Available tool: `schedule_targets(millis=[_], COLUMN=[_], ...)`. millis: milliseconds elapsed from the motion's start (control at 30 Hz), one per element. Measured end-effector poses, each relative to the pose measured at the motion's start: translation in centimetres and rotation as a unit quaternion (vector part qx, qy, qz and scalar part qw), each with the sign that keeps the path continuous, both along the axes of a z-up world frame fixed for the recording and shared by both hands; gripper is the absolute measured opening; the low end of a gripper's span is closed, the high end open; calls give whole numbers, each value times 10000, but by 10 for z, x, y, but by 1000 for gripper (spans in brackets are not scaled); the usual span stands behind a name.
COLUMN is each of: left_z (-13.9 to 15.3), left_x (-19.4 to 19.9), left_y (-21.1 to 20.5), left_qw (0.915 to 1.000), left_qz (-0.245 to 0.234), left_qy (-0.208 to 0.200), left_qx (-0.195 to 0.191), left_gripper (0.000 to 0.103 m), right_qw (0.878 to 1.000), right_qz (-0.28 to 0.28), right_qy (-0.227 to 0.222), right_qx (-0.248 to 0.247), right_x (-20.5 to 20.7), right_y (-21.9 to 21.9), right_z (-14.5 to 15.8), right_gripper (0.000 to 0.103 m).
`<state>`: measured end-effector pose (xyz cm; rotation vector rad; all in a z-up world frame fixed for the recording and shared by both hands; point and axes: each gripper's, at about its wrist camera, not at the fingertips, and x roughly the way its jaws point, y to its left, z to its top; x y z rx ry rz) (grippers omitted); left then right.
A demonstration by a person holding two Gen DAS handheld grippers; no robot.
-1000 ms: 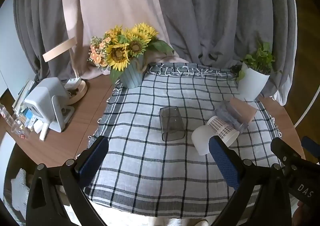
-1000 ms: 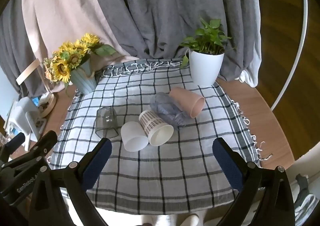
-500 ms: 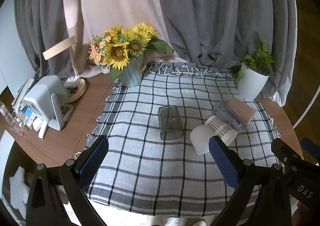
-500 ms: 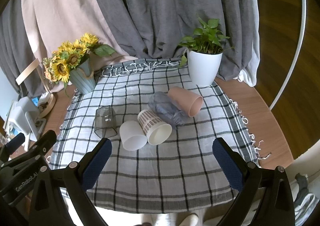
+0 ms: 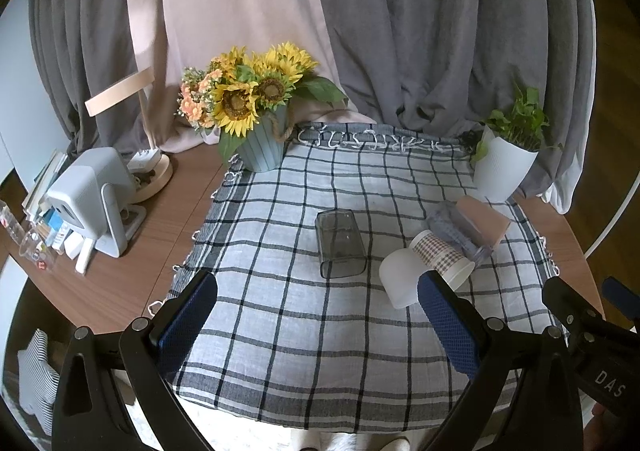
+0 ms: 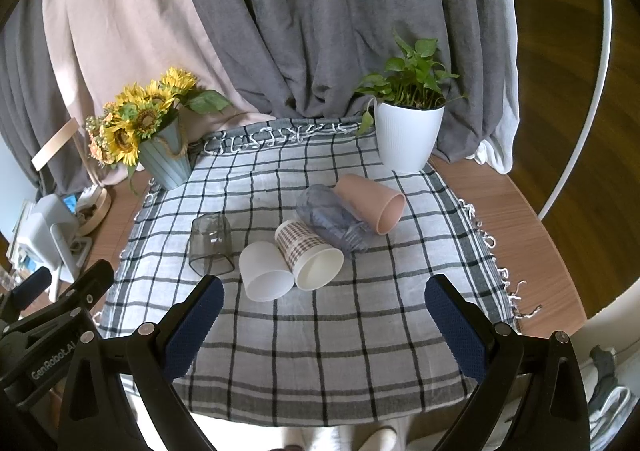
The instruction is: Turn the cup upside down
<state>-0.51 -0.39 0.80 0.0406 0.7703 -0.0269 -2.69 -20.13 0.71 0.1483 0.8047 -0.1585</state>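
Note:
A smoky grey clear cup [image 5: 339, 243] [image 6: 211, 244] stands mouth down on the checked cloth [image 5: 320, 335] [image 6: 320, 347]. To its right several cups lie on their sides: a white cup [image 5: 400, 278] [image 6: 265, 271], a checked paper cup [image 5: 442, 256] [image 6: 310, 260], a bluish clear cup [image 5: 456, 229] [image 6: 330, 217] and a pink cup [image 5: 486, 215] [image 6: 372, 203]. My left gripper [image 5: 318, 317] and right gripper [image 6: 324, 319] are open and empty, held above the cloth's near edge, short of all the cups.
A sunflower pot [image 5: 260, 147] [image 6: 166, 163] stands at the cloth's back left and a white plant pot [image 5: 502, 167] [image 6: 408, 137] at the back right. A white device [image 5: 92, 199] and a lamp base [image 5: 154, 175] sit on the wooden table [image 5: 132, 275] to the left. Curtains hang behind.
Both grippers have drawn back and risen slightly, so the cups sit a little farther away. No cup has moved.

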Motion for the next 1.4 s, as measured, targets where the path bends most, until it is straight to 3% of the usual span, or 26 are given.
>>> schedule_targets(millis=[1400], left_z=[-6], left_x=[2], left_y=[3], left_qw=[9999], left_qz=[-9], left_qy=[118], left_qx=[-62], left_gripper=[102], right_qw=[10000], right_qz=[-1], right_qy=[31], right_qx=[12], right_x=[-1], right_y=[-3], right_z=[-1], right_gripper=[102])
